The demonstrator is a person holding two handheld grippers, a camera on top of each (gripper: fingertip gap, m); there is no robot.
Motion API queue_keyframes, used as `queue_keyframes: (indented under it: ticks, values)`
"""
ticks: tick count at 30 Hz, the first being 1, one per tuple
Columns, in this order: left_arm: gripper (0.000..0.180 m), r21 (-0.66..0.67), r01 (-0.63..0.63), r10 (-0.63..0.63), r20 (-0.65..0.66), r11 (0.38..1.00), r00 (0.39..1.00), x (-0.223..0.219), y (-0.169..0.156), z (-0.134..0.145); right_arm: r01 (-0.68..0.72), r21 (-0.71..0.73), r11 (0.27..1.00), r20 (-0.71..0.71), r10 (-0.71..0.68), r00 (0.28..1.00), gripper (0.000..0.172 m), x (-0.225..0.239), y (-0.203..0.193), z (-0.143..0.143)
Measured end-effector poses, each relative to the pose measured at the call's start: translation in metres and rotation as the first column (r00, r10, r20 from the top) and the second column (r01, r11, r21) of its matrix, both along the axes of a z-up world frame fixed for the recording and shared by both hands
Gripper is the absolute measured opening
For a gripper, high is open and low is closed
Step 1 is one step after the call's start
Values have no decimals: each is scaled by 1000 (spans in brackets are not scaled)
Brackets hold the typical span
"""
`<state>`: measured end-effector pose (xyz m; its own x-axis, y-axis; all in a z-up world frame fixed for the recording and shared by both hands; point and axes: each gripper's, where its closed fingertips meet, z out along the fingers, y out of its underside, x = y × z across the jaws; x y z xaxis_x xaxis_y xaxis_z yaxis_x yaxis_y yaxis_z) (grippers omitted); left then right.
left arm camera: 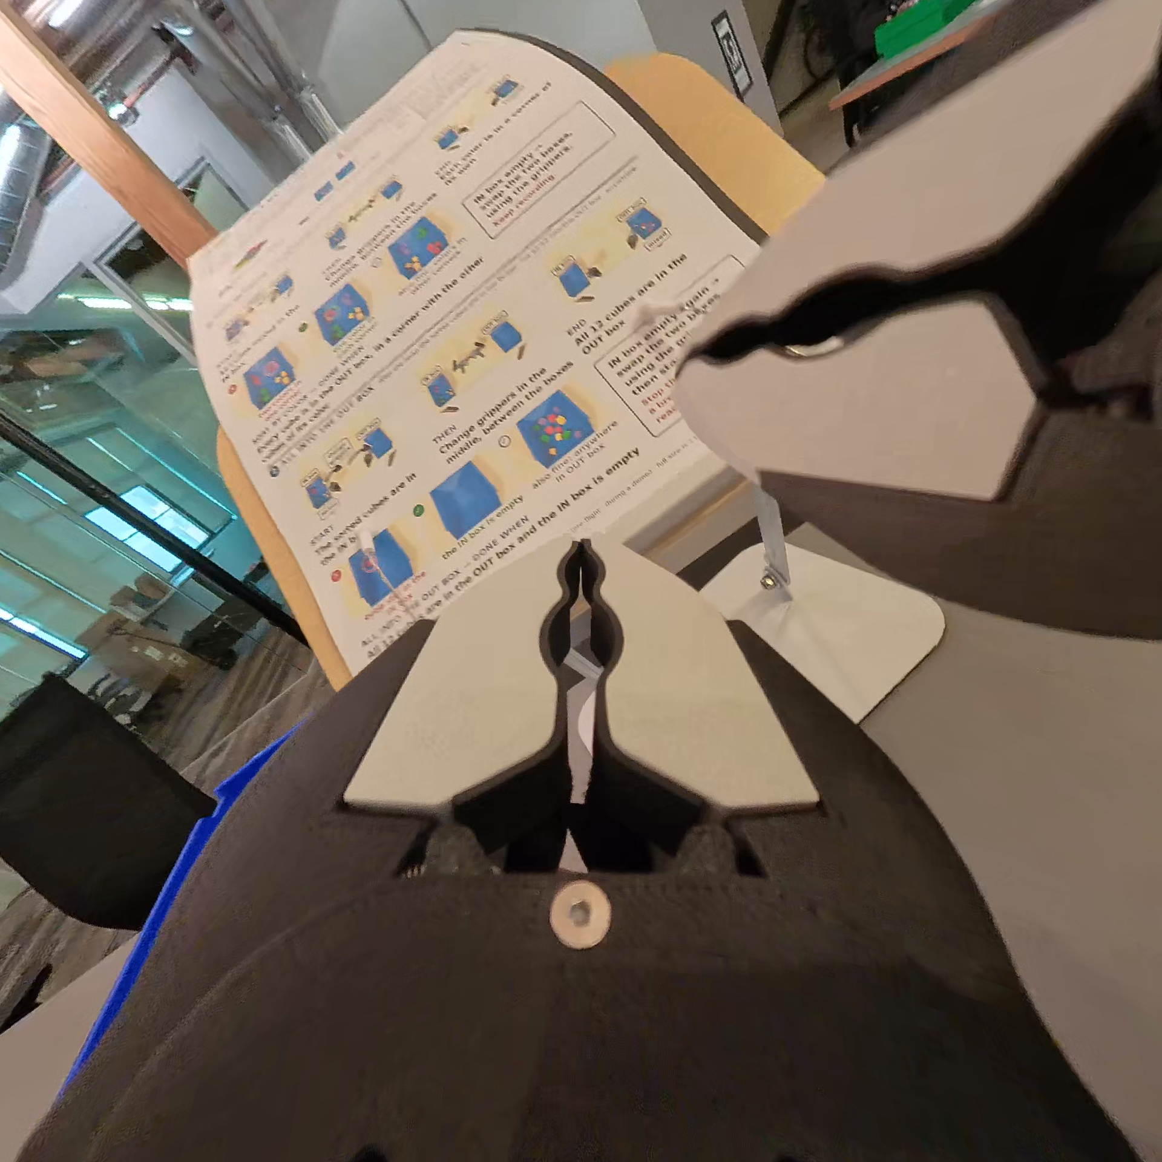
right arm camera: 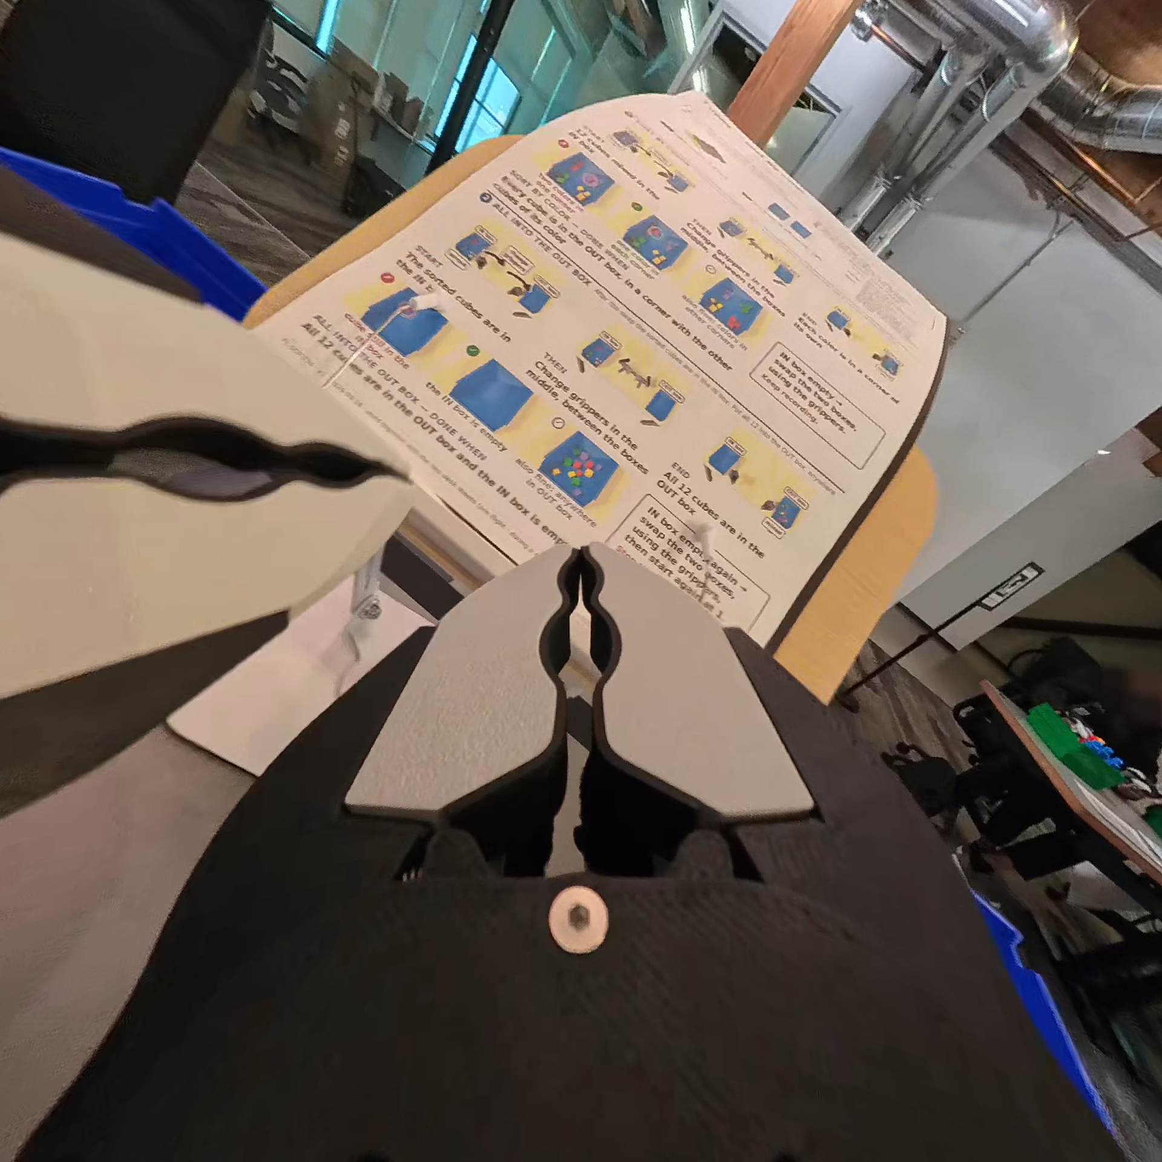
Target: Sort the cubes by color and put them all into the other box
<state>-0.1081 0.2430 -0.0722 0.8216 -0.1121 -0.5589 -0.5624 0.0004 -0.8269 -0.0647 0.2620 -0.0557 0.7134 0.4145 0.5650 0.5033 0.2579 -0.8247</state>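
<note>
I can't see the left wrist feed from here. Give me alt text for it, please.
The left gripper, grey-fingered on a black body, points with its tips closed on nothing at a white printed instruction sheet propped on a white metal stand. The right gripper, also closed, enters from the right. A blue plastic box edge shows lower left; no cubes are visible.

We see a printed instruction sheet [left arm camera: 478, 302] with headings, captions and small pictures, propped on a white stand [left arm camera: 817, 610]; a black-and-white wall sign [left arm camera: 732, 50] hangs behind.
</note>
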Motion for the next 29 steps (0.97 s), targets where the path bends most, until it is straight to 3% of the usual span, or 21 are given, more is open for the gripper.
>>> queue_keyframes:
  ticks: [1, 5, 8, 12, 17, 20, 22, 25, 27, 29]
  values:
    - [0, -11, 1, -2, -5, 1000, 1000, 1, 2, -4, 13, 6, 1000, 6, -13, 1000, 0, 2, 2, 1]
    - [0, -47, 17, -14, 61, 999, 998, -2, 7, -11, -2, -27, 1000, 12, 2, 1000, 0, -3, 3, -11]
    - [0, -89, 29, -19, 109, 996, 994, -5, 8, -12, 12, 43, 999, 102, -16, 995, 0, -8, 2, -17]
    - [0, -88, 27, -21, 71, 996, 997, -1, 10, -20, -43, -114, 993, -7, 43, 999, 0, -12, 4, -29]
    - [0, -156, 66, -44, 139, 986, 989, 0, 12, -26, -6, 0, 1000, 116, 6, 993, 0, -11, 3, -27]
    - [0, -157, 63, -40, 141, 986, 989, -6, 14, -27, -129, -72, 989, 4, 130, 992, 0, -22, -9, -24]
    - [0, -167, 69, -45, 144, 984, 989, -8, 13, -26, -205, 11, 979, -45, 205, 978, 3, -17, -20, -1]
    - [8, -178, 57, -33, 137, 982, 990, -15, 14, -24, -408, 228, 884, -133, 444, 886, 27, -11, -70, 58]
    - [19, -191, 28, -9, 100, 981, 995, -21, 16, -26, -489, 415, 767, -114, 577, 809, 31, -5, -117, 90]
    - [21, -192, 22, -7, 78, 981, 997, -21, 16, -28, -605, 494, 625, -8, 698, 716, 40, -13, -166, 99]
